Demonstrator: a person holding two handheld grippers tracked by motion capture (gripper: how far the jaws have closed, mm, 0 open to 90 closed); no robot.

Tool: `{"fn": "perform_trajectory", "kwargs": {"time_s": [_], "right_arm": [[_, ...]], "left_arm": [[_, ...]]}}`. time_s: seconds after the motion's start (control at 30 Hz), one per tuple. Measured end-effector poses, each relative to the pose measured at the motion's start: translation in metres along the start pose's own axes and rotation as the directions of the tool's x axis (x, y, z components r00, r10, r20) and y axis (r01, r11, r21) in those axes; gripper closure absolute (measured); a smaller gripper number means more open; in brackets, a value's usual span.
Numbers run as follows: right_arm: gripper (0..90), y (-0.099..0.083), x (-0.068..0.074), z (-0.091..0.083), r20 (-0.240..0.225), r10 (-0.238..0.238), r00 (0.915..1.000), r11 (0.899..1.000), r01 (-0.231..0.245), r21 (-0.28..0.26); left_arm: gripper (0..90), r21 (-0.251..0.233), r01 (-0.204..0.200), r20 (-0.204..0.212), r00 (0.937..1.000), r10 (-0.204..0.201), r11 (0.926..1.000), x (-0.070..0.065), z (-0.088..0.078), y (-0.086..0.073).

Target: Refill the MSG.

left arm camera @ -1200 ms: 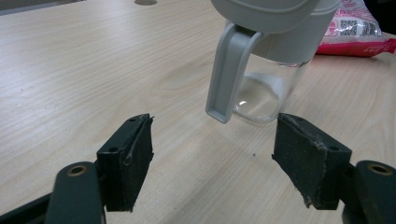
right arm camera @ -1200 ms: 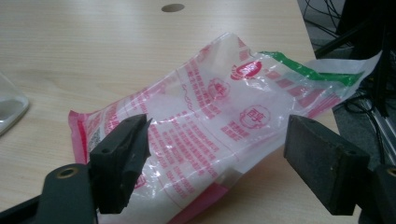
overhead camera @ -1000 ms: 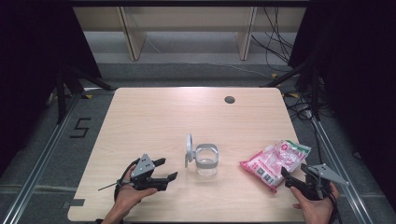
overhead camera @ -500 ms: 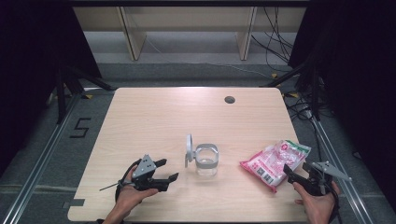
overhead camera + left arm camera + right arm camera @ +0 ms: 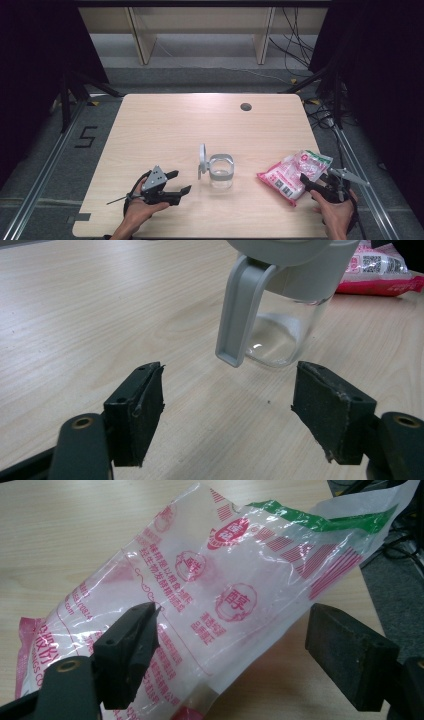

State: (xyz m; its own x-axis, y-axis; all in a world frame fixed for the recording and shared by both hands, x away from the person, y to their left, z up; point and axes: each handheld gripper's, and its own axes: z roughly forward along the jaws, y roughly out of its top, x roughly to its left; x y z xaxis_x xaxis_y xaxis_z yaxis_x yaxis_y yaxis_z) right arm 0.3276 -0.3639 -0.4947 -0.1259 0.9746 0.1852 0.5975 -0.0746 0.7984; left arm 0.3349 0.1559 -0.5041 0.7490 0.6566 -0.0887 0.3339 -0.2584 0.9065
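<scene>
Glass jar [image 5: 221, 172], the landmark: it stands upright on the wooden table [image 5: 165, 125], toward the near edge and about midway across. Its grey hinged lid [image 5: 202, 161] is swung open and stands on edge against the jar's left side. In the left gripper view the jar [image 5: 282, 315] is clear and shows nothing inside; the lid's grey arm [image 5: 239, 315] hangs down beside its wall.

Plastic bag [image 5: 295, 170]: pink and white with a green strip at its far end, lying flat to the right of the jar, well apart from it, near the table's right edge. In the right gripper view the bag [image 5: 210, 595] carries red print and round seals on a clear film.

Left gripper [image 5: 181, 183]: held in the person's left hand [image 5: 137, 210], to the left of the jar and slightly nearer the table's front edge, near but not touching. Its jaws are spread wide and point at the jar, with nothing between them.

Right gripper [image 5: 309, 182]: held in the right hand [image 5: 336, 212], to the right of the jar at the bag's near end. Its jaws are spread wide, one over the bag's film, the other beyond its edge; whether either touches the bag cannot be told.

Small dark round hole [image 5: 245, 106]: in the tabletop, far behind the jar.
</scene>
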Motion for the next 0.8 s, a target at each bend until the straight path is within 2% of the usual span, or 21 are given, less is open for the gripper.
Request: {"fn": "perform_trajectory", "kwargs": {"time_s": [0.03, 0.07, 0.1, 0.13, 0.17, 0.2, 0.23, 0.27, 0.3, 0.33, 0.37, 0.47, 0.5, 0.57, 0.6, 0.63, 0.67, 0.7, 0.73, 0.77, 0.8], "right_arm": [[22.7, 0.0, 0.003, 0.002, -0.021, 0.068, 0.9975, 0.998, -0.068, -0.003], [22.4, 0.001, -0.001, 0.004, -0.023, 0.021, 0.9995, 1.0, -0.022, -0.011], [22.2, 0.0, 0.001, 0.005, -0.026, 0.06, 0.9979, 0.998, -0.06, -0.01], [22.4, 0.001, 0.002, 0.005, -0.016, 0.066, 0.9977, 0.998, -0.066, 0.005], [22.4, 0.002, -0.002, 0.007, -0.02, 0.029, 0.9994, 1.0, -0.029, 0.003], [22.4, 0.002, 0.002, 0.008, -0.02, 0.076, 0.9969, 0.997, -0.076, 0.008], [22.4, 0.001, 0.002, 0.01, -0.037, 0.087, 0.9955, 0.996, -0.087, -0.004], [22.6, 0.002, 0.0, 0.012, -0.034, 0.067, 0.9971, 0.998, -0.068, -0.004], [22.7, 0.003, 0.001, 0.01, -0.021, 0.068, 0.9974, 0.997, -0.068, 0.022], [22.9, 0.003, 0.002, 0.012, -0.023, 0.074, 0.997, 0.997, -0.074, 0.024], [23.1, 0.003, 0.001, 0.015, -0.036, 0.068, 0.9971, 0.998, -0.068, 0.001], [23.7, 0.005, 0.004, 0.019, -0.028, 0.088, 0.9957, 0.996, -0.087, 0.022], [24.2, 0.005, 0.004, 0.021, -0.039, 0.091, 0.9951, 0.996, -0.091, 0.014], [25.6, 0.006, 0.001, 0.024, -0.044, 0.053, 0.9976, 0.999, -0.053, 0.003], [26.7, 0.006, 0.004, 0.023, -0.04, 0.099, 0.9943, 0.995, -0.098, 0.035], [27.7, 0.007, 0.003, 0.025, -0.041, 0.073, 0.9965, 0.997, -0.071, 0.035], [28.9, 0.007, 0.003, 0.026, -0.058, 0.086, 0.9946, 0.996, -0.085, 0.017], [30.3, 0.007, 0.002, 0.025, -0.041, 0.07, 0.9967, 0.997, -0.069, 0.029], [31.0, 0.007, 0.002, 0.028, -0.049, 0.08, 0.9956, 0.997, -0.08, 0.014], [32.2, 0.007, -0.001, 0.027, -0.047, 0.06, 0.9971, 0.998, -0.059, 0.026], [33.4, 0.007, 0.001, 0.028, -0.051, 0.097, 0.994, 0.995, -0.096, 0.016]], "left_arm": [[27.7, 0.001, 0.003, -0.001, 1.0, -0.003, 1.0, 0.0, 0.0, 0.0], [27.7, 0.001, 0.006, -0.001, 1.0, -0.006, 1.0, -0.001, 0.0, -0.001], [27.7, -0.001, 0.004, -0.001, 1.0, -0.004, 1.0, -0.001, 0.0, -0.001], [27.7, 0.001, 0.002, -0.001, 1.0, -0.002, 1.0, 0.0, 0.0, 0.0], [27.7, 0.006, 0.003, -0.01, 1.0, -0.003, 1.0, -0.001, 0.0, 0.0], [27.7, 0.005, -0.032, -0.004, 0.9995, 0.032, 0.9995, 0.001, 0.0, 0.0], [27.7, 0.006, -0.002, -0.005, 1.0, 0.002, 1.0, -0.001, 0.0, -0.001], [27.7, 0.004, 0.001, -0.007, 1.0, -0.001, 1.0, -0.001, 0.0, -0.001], [27.7, 0.001, 0.002, -0.002, 1.0, -0.002, 1.0, -0.001, 0.0, -0.001], [27.7, 0.003, 0.001, -0.007, 1.0, -0.001, 1.0, -0.001, 0.0, 0.0], [27.7, 0.003, 0.002, -0.007, 1.0, -0.002, 1.0, -0.001, 0.0, 0.0], [27.7, 0.001, 0.0, -0.001, 1.0, 0.0, 1.0, -0.001, 0.0, -0.001], [27.7, -0.001, 0.0, -0.002, 1.0, 0.0, 1.0, -0.001, 0.0, 0.0], [27.7, 0.005, 0.002, -0.008, 1.0, -0.002, 1.0, -0.001, 0.0, -0.001], [27.7, 0.005, 0.001, -0.007, 1.0, -0.001, 1.0, -0.002, 0.0, -0.001], [27.7, 0.0, 0.004, -0.001, 1.0, -0.004, 1.0, -0.002, 0.0, -0.001], [27.7, 0.0, 0.0, -0.001, 1.0, 0.0, 1.0, -0.001, 0.0, -0.001], [27.8, -0.004, 0.003, -0.005, 1.0, -0.003, 1.0, -0.002, 0.001, 0.0], [27.8, 0.005, -0.001, -0.008, 1.0, 0.001, 1.0, -0.001, 0.0, -0.001], [27.9, 0.006, 0.003, -0.007, 1.0, -0.003, 1.0, -0.002, 0.0, -0.001], [27.8, 0.008, -0.003, -0.005, 1.0, 0.003, 1.0, -0.001, 0.0, -0.001]]}}
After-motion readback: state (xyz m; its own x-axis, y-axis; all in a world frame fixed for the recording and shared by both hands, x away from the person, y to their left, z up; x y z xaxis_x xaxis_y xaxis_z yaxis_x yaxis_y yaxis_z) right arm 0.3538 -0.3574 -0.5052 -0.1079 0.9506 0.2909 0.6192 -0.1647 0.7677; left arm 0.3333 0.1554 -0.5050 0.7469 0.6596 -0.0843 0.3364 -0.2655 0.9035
